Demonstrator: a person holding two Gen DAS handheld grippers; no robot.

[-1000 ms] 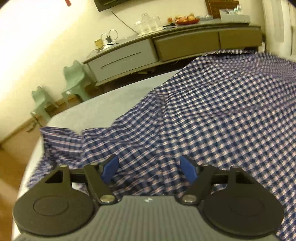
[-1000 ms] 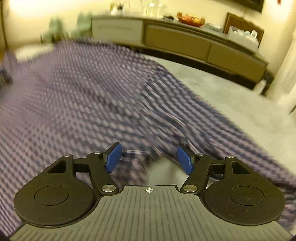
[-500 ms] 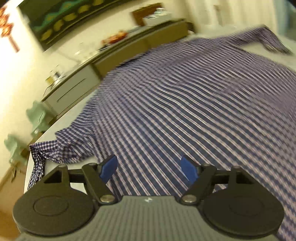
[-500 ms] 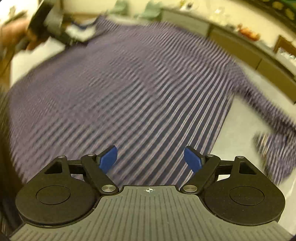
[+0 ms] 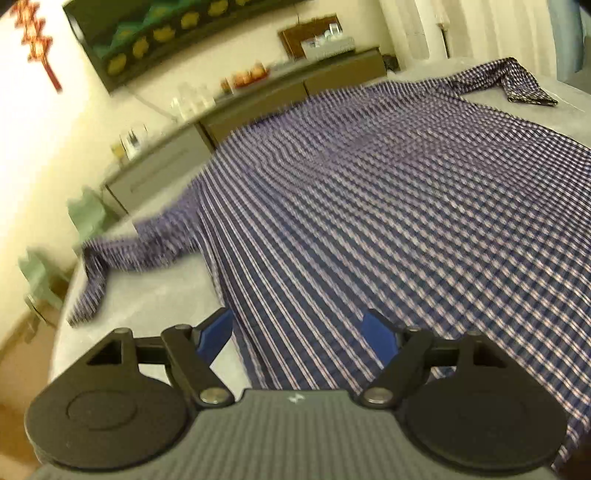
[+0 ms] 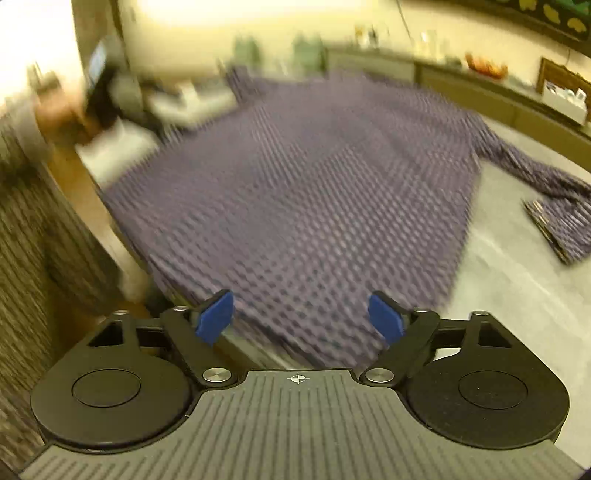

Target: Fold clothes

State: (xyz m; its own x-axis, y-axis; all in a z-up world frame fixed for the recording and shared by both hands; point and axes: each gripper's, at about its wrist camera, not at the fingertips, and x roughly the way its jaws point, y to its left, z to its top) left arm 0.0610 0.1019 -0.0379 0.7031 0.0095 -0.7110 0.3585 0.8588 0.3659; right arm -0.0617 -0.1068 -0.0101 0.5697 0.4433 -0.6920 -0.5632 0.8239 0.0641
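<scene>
A blue and white checked shirt (image 5: 369, 206) lies spread flat on a grey table (image 5: 155, 295). Its left sleeve (image 5: 122, 254) trails to the table's left edge, and its right sleeve (image 5: 506, 79) lies at the far right. My left gripper (image 5: 297, 334) is open and empty over the shirt's near hem. In the right wrist view the shirt (image 6: 314, 192) is blurred, with one sleeve (image 6: 554, 206) out to the right. My right gripper (image 6: 301, 315) is open and empty above the shirt's near edge.
A long low sideboard (image 5: 258, 107) with bottles and a fruit bowl stands along the far wall. Two small green chairs (image 5: 88, 218) stand left of the table. A dark picture (image 5: 177, 29) hangs on the wall. The table's near edge and the floor (image 6: 74, 229) show at left.
Both grippers have pulled back toward the shirt's hem and stayed open. The shirt now lies spread flat, with both sleeves out to the sides.
</scene>
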